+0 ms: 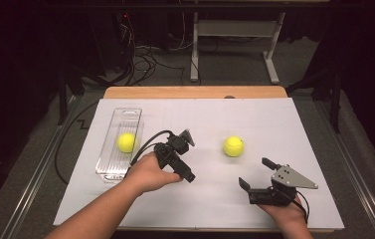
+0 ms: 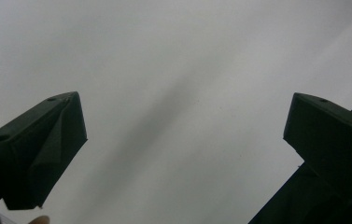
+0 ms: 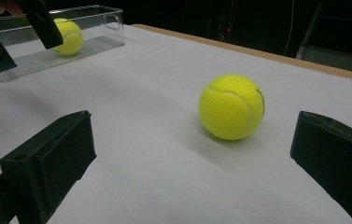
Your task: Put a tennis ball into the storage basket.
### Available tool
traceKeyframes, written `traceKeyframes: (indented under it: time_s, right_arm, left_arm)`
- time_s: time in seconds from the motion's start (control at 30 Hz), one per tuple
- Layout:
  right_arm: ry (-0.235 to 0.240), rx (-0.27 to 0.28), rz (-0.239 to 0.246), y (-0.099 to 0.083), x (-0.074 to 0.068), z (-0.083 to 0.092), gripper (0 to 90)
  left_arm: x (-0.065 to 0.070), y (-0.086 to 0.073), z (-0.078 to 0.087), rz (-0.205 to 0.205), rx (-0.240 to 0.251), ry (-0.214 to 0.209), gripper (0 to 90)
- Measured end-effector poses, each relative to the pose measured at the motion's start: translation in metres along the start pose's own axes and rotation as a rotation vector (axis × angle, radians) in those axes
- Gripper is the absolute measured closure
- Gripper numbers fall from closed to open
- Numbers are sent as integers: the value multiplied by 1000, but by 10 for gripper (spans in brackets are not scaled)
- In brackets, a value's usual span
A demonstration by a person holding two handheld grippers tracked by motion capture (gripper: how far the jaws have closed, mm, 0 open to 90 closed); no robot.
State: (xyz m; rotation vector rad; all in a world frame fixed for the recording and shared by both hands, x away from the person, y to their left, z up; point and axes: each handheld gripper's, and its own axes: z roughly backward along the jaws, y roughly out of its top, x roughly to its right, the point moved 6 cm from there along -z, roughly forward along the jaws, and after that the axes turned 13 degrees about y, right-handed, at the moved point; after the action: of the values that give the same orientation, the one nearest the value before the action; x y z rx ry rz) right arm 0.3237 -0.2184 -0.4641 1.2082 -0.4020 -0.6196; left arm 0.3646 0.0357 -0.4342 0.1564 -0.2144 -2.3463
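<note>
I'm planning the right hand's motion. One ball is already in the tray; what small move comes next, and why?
Probably ease the right gripper forward toward the loose ball. Its jaws stand open and empty, and the ball lies ahead on the table, apart from them.

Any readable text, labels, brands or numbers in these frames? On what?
None can be read.
Loose tennis ball: a small dark mark at its right edge, too blurred to read.
Tennis ball in the clear tray: no print visible.
Clear tray, white table cover, both grippers: no lettering.
</note>
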Motion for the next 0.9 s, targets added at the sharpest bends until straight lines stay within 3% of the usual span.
traceKeyframes:
  time_s: [0.37,0.57,0.9]
  right_arm:
    - [-3,5,-10,3,1,-3,2]
    - [-4,2,-3,15,1,-11,2]
    - [-49,-28,-20,20,16,-31,2]
  left_arm:
    - [1,-1,-1,3,-1,-12,6]
    - [1,-2,-2,9,1,-17,6]
    - [3,-4,-7,8,-5,-25,6]
